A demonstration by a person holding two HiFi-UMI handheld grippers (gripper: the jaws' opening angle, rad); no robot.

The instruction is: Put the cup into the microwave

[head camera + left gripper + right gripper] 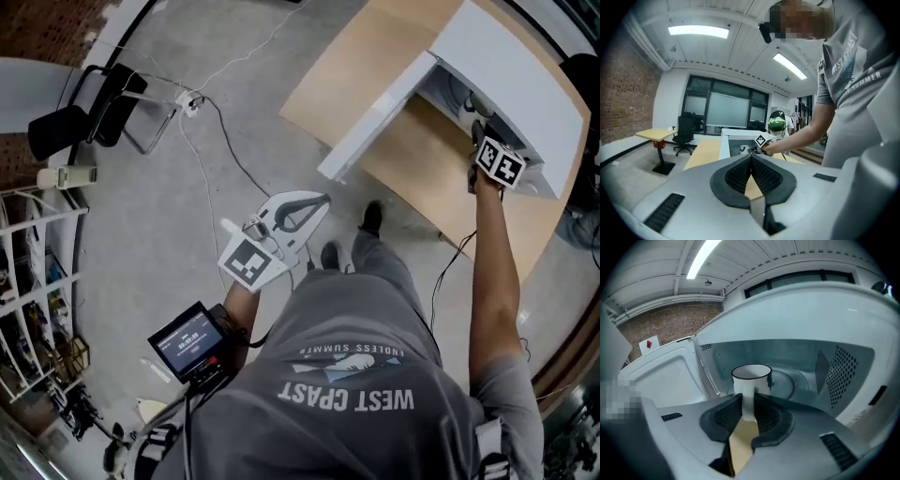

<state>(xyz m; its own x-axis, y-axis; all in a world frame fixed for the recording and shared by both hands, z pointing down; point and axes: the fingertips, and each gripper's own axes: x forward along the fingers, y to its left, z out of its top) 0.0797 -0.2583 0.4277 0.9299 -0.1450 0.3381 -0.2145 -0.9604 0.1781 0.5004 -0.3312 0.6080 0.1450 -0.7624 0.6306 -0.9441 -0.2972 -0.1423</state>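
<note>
Grey T-shirt (375,347), white print; grey left gripper (324,199), marker cube (251,261).

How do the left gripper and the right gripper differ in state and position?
The left gripper is shut and empty; the right gripper is shut on the cup's handle. The left gripper is over the floor; the right gripper is at the open microwave. Both are grey.

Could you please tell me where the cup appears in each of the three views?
Head view: not discernible; the right gripper is at the mouth of the microwave.
Left gripper view: too small to tell, near the distant right gripper.
Right gripper view: cup at centre, its handle clamped in the jaws.
Shared landmark: the white microwave with its door open.
</note>
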